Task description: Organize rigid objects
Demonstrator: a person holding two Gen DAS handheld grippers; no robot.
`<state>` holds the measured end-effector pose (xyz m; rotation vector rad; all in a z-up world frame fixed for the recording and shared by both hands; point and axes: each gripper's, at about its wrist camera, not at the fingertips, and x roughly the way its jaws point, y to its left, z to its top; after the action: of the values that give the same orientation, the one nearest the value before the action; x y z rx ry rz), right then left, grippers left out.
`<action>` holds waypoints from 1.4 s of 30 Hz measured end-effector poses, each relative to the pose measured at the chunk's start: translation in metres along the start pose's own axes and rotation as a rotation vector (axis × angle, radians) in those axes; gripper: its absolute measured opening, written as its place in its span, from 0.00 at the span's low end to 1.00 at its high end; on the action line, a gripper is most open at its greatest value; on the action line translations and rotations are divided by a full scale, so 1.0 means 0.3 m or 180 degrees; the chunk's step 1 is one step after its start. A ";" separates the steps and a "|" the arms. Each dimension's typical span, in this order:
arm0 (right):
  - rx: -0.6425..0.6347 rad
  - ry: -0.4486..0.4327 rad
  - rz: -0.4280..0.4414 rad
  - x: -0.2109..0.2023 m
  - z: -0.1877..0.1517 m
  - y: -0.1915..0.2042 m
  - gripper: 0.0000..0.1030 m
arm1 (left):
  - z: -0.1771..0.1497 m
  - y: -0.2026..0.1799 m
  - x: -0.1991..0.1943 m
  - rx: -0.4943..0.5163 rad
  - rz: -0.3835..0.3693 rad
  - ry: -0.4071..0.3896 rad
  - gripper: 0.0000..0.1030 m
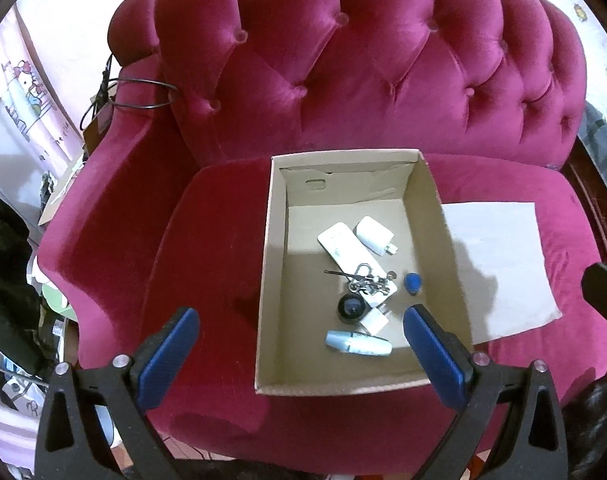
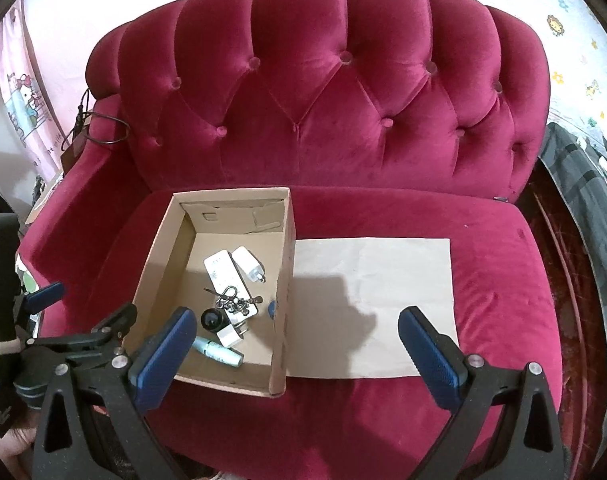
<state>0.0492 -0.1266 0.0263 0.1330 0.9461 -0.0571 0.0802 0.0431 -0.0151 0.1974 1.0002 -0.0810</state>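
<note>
An open cardboard box (image 1: pixel 273 208) (image 2: pixel 163 240) sits on the seat of a crimson sofa. Inside lie a white remote (image 1: pixel 339 244) (image 2: pixel 219 270), a white charger (image 1: pixel 375 235) (image 2: pixel 247 263), a bunch of keys (image 1: pixel 369 283) (image 2: pixel 235 304), a blue fob (image 1: pixel 412 283), a black round object (image 1: pixel 349 309) (image 2: pixel 212 319), a small white plug (image 1: pixel 374 323) (image 2: pixel 230 336) and a pale blue tube (image 1: pixel 357 343) (image 2: pixel 219 350). My left gripper (image 1: pixel 301 334) hovers open over the box's near end. My right gripper (image 2: pixel 297 334) hangs open over a paper sheet (image 2: pixel 383 304) (image 1: pixel 499 264).
The tufted sofa back (image 2: pixel 323 100) rises behind the box. A black cable (image 1: pixel 139 92) lies on the left armrest. Clutter stands on the floor to the left, and grey fabric (image 2: pixel 583 200) lies to the right of the sofa.
</note>
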 end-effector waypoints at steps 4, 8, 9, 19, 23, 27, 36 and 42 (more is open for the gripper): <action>-0.0009 -0.0041 0.0001 -0.042 -0.016 -0.012 1.00 | -0.017 -0.016 -0.060 -0.0031 -0.0054 -0.0085 1.00; -0.0039 -0.0081 -0.0043 -0.076 -0.033 -0.020 1.00 | -0.037 -0.043 -0.103 0.0009 -0.0122 -0.0122 1.00; -0.0039 -0.0081 -0.0039 -0.081 -0.035 -0.023 1.00 | -0.041 -0.047 -0.110 0.0017 -0.0125 -0.0135 1.00; 0.0026 -0.0213 -0.0116 -0.120 -0.092 -0.053 1.00 | -0.089 -0.083 -0.157 0.0082 -0.0140 -0.0184 1.00; 0.0014 -0.0155 -0.0122 -0.104 -0.112 -0.059 1.00 | -0.103 -0.093 -0.168 0.0095 -0.0169 -0.0195 1.00; 0.0007 -0.0138 -0.0113 -0.103 -0.117 -0.065 1.00 | -0.112 -0.101 -0.171 0.0106 -0.0182 -0.0186 1.00; 0.0025 -0.0133 -0.0118 -0.097 -0.114 -0.068 1.00 | -0.112 -0.114 -0.167 0.0133 -0.0186 -0.0168 1.00; 0.0034 -0.0142 -0.0114 -0.099 -0.114 -0.073 1.00 | -0.114 -0.115 -0.168 0.0139 -0.0183 -0.0174 1.00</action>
<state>0.0020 -0.1439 0.0287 0.1240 0.9039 -0.0978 0.0193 0.0151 0.0049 0.2053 0.9503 -0.1599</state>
